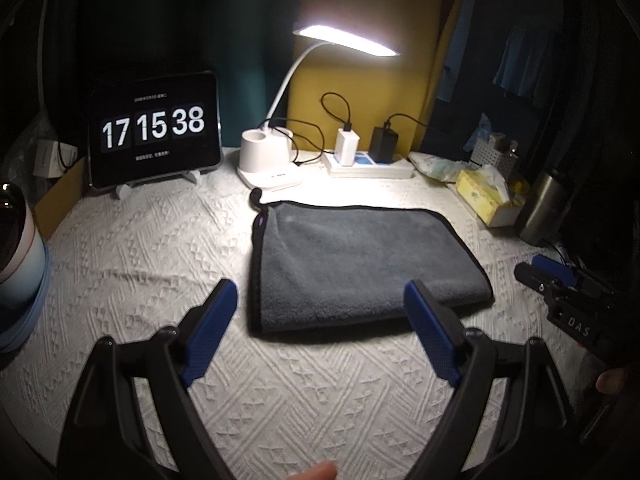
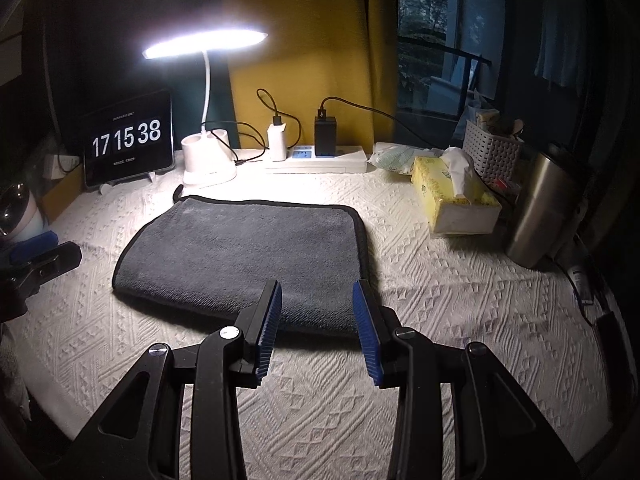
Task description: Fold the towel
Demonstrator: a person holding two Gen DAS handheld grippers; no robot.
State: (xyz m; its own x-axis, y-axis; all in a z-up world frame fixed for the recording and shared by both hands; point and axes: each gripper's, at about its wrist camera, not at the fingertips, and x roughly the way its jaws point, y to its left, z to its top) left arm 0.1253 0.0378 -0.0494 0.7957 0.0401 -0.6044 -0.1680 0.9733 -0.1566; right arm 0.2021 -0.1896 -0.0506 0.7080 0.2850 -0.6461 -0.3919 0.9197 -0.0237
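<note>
A grey towel [image 1: 356, 260] with black edging lies folded flat on the white textured tablecloth [image 1: 140, 248]; it also shows in the right wrist view [image 2: 248, 256]. My left gripper [image 1: 320, 300] is open and empty, hovering just in front of the towel's near edge. My right gripper [image 2: 318, 300] is open and empty, above the towel's near right part. The right gripper also shows at the right edge of the left wrist view [image 1: 560, 280]. The left gripper shows at the left edge of the right wrist view [image 2: 40, 256].
At the back stand a tablet clock [image 1: 154, 128], a lit desk lamp [image 1: 268, 152], and a power strip [image 1: 368, 164] with chargers. A yellow tissue box [image 2: 452, 196], a steel tumbler [image 2: 540, 204] and a white basket [image 2: 492, 152] stand right. A cup [image 1: 16, 248] stands left.
</note>
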